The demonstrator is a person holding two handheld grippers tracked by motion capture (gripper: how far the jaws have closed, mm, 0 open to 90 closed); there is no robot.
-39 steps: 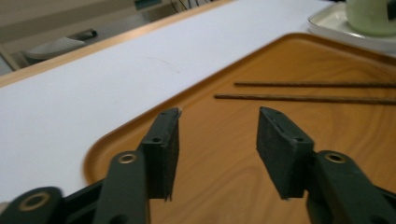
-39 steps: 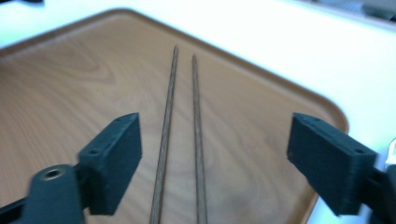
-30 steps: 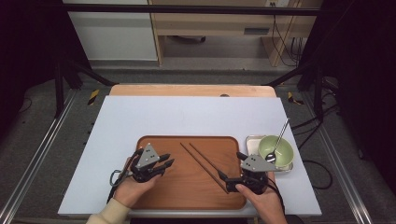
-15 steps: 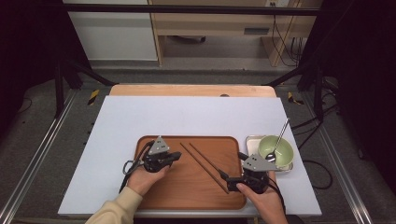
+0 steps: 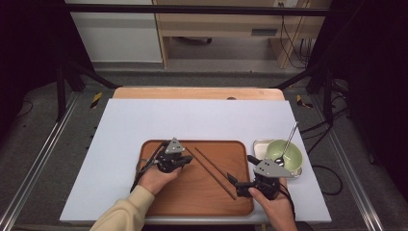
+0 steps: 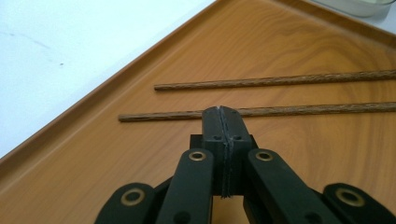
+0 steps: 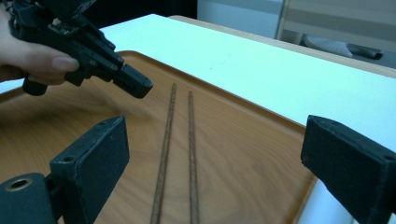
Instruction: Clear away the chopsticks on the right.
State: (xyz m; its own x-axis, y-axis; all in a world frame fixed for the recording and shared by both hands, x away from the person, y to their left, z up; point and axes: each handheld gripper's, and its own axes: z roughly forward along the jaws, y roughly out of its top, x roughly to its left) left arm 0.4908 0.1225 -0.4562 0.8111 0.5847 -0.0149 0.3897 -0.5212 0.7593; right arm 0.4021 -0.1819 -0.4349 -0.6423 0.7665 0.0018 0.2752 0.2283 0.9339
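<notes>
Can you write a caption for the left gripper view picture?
Shut left gripper hovering by two chopsticks on a wooden tray.

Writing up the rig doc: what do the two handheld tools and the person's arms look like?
Both tools are black, each topped by a grey three-cornered plate, with black cables trailing back. The left tool has bolted link arms with brass-coloured pivot rings and ridged pads. The right tool has blocky black jaws. The left arm wears a pale yellow sleeve.

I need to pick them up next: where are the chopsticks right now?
In the high view the chopsticks lie side by side, slanting across the middle of the wooden tray, between the left tool and the right tool.
</notes>
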